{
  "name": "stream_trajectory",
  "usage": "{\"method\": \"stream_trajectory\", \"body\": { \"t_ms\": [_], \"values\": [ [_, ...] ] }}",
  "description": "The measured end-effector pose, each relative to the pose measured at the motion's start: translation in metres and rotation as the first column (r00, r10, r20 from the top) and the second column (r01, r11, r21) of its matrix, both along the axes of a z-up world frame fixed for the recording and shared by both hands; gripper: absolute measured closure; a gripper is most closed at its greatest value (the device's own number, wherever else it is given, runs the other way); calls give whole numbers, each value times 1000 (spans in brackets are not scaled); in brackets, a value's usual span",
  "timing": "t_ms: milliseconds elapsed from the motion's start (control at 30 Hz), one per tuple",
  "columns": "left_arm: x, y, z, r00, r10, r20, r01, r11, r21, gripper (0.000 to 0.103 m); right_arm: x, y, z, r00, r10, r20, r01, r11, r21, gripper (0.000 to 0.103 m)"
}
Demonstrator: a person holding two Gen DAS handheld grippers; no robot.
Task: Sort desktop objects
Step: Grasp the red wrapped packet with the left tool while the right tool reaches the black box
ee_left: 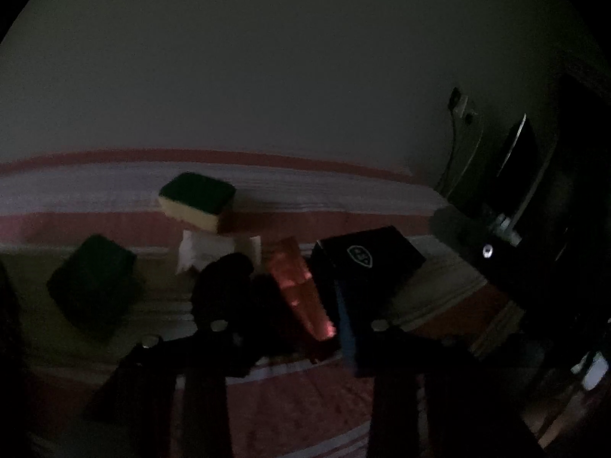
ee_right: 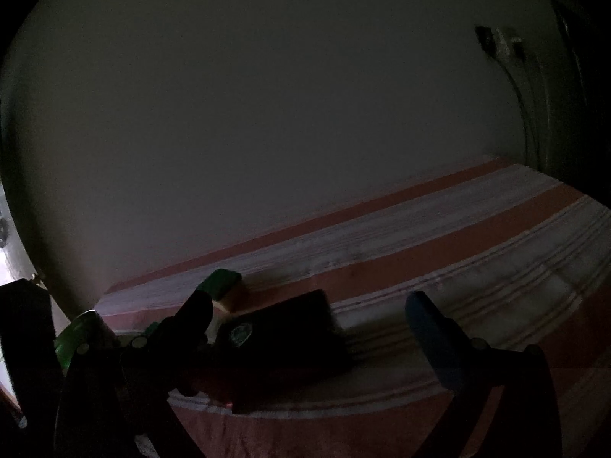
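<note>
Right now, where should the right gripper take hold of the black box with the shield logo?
Grip the black box across its two long side faces, coming from above and the near end. It lies flat on the striped cloth, low and wide, and sits between the open right gripper fingers. The far end is crowded by the sponge.

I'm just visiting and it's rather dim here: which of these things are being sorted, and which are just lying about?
Part of the job:
yellow-and-green sponge
dark green sponge
reddish packet, between the left gripper fingers
black box
white item
right gripper

Just there:
striped cloth
wall socket with cables
</note>
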State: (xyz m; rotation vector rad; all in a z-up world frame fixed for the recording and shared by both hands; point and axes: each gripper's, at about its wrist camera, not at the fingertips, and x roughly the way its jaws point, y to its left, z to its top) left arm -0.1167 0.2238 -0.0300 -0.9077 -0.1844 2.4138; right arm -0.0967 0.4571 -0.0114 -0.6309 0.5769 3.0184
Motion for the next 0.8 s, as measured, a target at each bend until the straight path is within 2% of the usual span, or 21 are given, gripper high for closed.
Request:
{"method": "stream_trajectory", "body": {
  "t_ms": [200,267,367,500,567,700,800],
  "values": [
    [-1,-8,-1,1000,4,18,-4,999,43,70,0,-7,3,1000,11,-9,-11,1000,23,1],
    [-3,-1,-2,1000,-5,23,4,1000,22,70,-2,-7,2,1000,9,-4,-9,1000,20,1],
    [-4,18,-4,999,-26,23,27,998,-61,70,-5,-6,0,1000,6,10,-6,1000,6,1],
    [-15,28,-10,996,-35,82,40,997,-68,76,-4,-3,-1,1000,-6,9,6,1000,-19,1],
    [-14,30,-9,997,-38,73,44,996,-77,78,-4,-2,-1,1000,-10,11,10,1000,-26,0],
    [-16,15,-10,996,-37,86,38,999,-2,80,-7,1,-4,999,-15,29,17,999,-46,0],
    [-7,-5,-2,999,-22,25,20,995,95,80,-9,4,-6,999,-16,38,19,998,-65,1]
  ]
}}
